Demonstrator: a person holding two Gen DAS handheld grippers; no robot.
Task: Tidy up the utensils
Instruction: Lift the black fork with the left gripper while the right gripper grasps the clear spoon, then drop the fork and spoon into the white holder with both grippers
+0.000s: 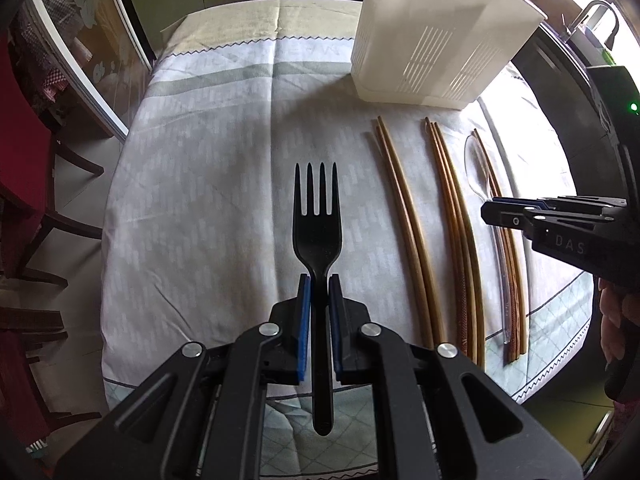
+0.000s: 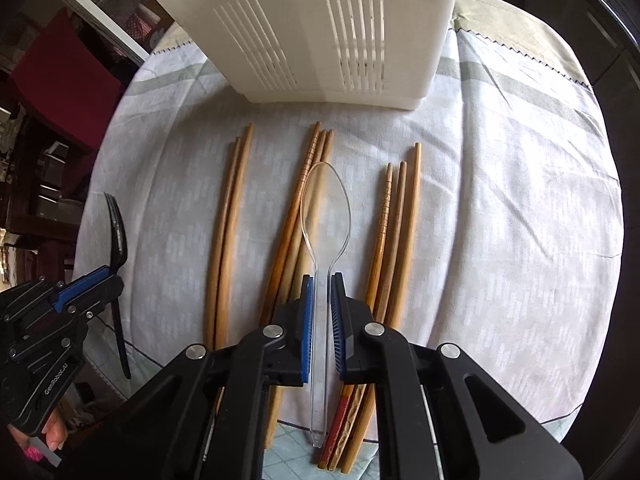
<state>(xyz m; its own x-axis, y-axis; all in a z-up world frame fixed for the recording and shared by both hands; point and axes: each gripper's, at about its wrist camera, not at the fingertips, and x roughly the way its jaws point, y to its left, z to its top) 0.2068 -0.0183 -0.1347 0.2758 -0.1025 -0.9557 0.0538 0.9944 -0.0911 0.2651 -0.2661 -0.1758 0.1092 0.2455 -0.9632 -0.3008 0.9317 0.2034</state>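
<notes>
Fork (image 1: 319, 240) and spoon (image 2: 325, 240) are each held, one per gripper, above a table spread with a pale patterned tablecloth (image 1: 208, 152). The left gripper (image 1: 319, 280) is clamped on the black fork's neck just below the head, blue pads pressing from either side, tines pointing toward twelve o'clock in the left wrist view and the handle running back toward six o'clock between the jaws. The right gripper (image 2: 323, 280) is closed on the clear plastic spoon at the top of its handle, bowl toward twelve o'clock, the handle's end hanging down at six o'clock.

Chopsticks lie on the cloth in three bundles, all running roughly from twelve to six o'clock. In the right wrist view a pair (image 2: 228, 232) lies at about nine o'clock of the spoon, a middle bundle (image 2: 298, 220) sits directly under the spoon, and another bundle (image 2: 394, 240) lies at three o'clock of it. None is touched by either gripper.

A white slotted utensil holder (image 2: 304, 32) stands upright on the cloth at twelve o'clock, just beyond the chopstick tips. In the left wrist view it sits toward one o'clock. A fingertip (image 2: 56, 434) of the person's left hand shows at the lower left of the right wrist view.
</notes>
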